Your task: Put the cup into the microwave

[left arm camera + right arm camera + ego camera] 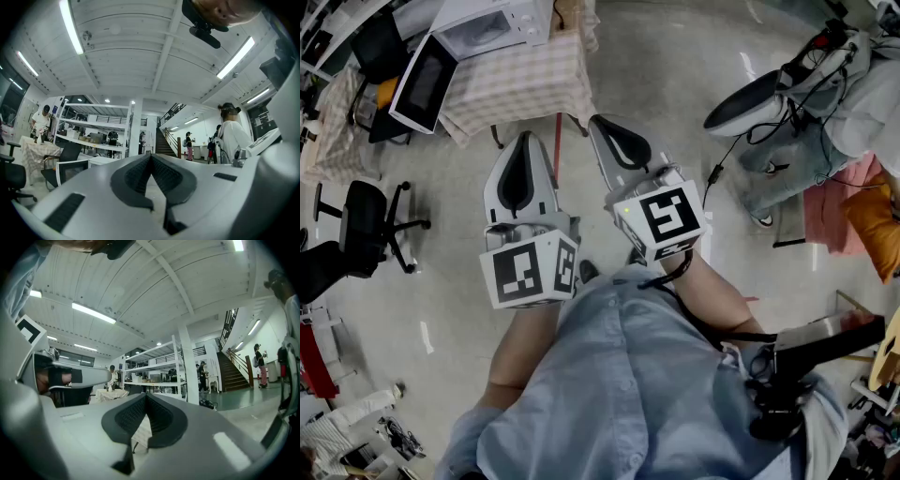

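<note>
Okay, nearest first: your blue shirt (619,394) fills the bottom of the head view, with both forearms reaching out from it. Each gripper carries a marker cube: left cube (532,270), right cube (664,217). Both show black-and-white square patterns only, no letters to read.

You hold the left gripper (523,141) and the right gripper (598,124) side by side and level, close together but not touching, over bare floor. Left gripper view: the dark ribbed pads meet at the tip, closed with nothing between them. Right gripper view: same, pads pressed together and empty.

Just past the tips stands the table (520,89) with a checked cloth. On its far end sits the white microwave (487,26), its door (422,82) swung open to the left. Any brand on it is too small to read.

The cup: you can't pick it out in any view, so where it sits can't be told.

A black office chair (364,220) stands left of you. Far off, the left gripper view shows shelving (98,126), a staircase (164,145) and a person in white (232,136).
</note>
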A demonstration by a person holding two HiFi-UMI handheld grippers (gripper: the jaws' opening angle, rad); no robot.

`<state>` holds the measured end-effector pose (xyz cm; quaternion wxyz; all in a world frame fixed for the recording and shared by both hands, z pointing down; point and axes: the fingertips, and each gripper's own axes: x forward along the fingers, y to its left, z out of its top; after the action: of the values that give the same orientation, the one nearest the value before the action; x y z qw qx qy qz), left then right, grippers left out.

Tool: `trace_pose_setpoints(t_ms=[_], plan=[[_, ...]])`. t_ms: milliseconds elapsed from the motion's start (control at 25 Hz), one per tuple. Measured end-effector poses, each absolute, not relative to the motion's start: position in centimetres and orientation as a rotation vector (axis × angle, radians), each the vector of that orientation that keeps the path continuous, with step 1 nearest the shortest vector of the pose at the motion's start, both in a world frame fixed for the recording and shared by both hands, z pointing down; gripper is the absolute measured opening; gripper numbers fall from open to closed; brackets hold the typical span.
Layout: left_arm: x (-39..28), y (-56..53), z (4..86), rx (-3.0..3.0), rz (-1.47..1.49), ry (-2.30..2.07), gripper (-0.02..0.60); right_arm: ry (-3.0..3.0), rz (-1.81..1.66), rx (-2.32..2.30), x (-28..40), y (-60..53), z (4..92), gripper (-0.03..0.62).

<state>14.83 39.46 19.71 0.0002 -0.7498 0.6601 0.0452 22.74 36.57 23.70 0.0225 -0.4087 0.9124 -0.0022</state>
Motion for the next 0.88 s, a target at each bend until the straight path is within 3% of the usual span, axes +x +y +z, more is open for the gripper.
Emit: trace_pose_setpoints(t_ms=[880], plan=[[20.0,38.3,19.3,-2.288,0.13,2.145,0.006,2.855,-0.08,-1.097,28.0,35.1,22.6,0.0]])
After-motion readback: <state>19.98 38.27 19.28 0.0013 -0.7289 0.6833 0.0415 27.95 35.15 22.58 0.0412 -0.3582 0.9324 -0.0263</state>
